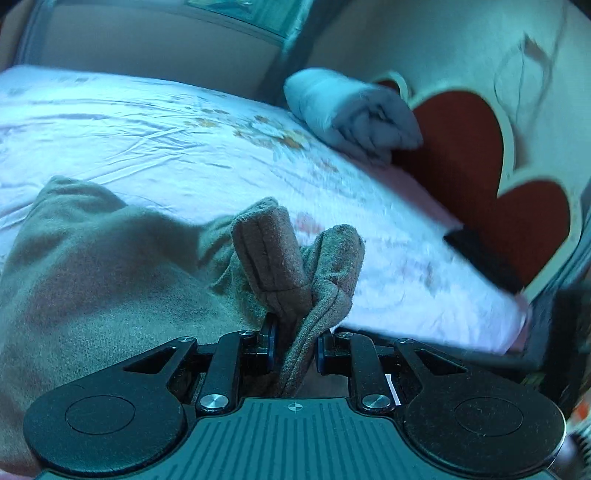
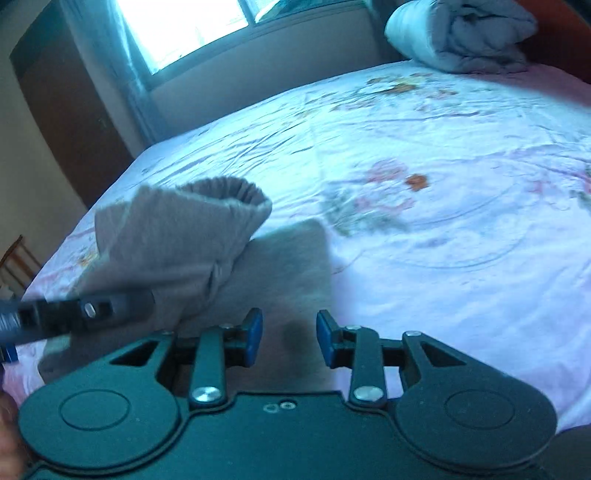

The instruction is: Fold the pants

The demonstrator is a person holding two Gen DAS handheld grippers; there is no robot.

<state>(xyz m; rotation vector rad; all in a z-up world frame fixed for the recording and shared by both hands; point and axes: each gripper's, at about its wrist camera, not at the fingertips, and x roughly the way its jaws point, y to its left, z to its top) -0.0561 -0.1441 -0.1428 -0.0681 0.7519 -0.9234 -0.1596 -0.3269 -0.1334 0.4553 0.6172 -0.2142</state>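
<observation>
- We are seeing no container here; the bed (image 2: 443, 221) is the only surface carrying things, so we are placing everything relative to it.
- We are counting one pair of pants (image 2: 177, 236), one rolled blanket (image 2: 465, 33), two grippers.
- Pants: grey-brown fleecy knit, soft and fuzzy, lying on the near left part of the bed; in the right wrist view a flat folded layer is resting on the sheet, and a gathered, ribbed elastic opening is lifted above it.
- Left gripper (image 1: 295, 343): we are seeing it clamped on a bunched fold of the pants (image 1: 110, 266), jaws nearly closed with cloth filling the gap; two stitched hem ends are sticking up past the blue pads (image 1: 271, 341).
- Left gripper is also showing in the right wrist view (image 2: 85, 314), blurred, at the bed's near left edge, touching the raised fabric.
- Right gripper (image 2: 290, 339): jaws are standing apart, nothing between them, hovering above the flat layer of pants at the bed's near edge; blue pads (image 2: 255, 334) are bare.
- Bed sheet: pale pink-white, floral print, thin and creased.
- Rolled blanket: grey-blue, thick, wrinkled, sitting at the bed's far corner beside the headboard (image 1: 480, 155), which is red with cream heart-shaped edging.
- Window (image 2: 184, 26) is beyond the bed's far side.
</observation>
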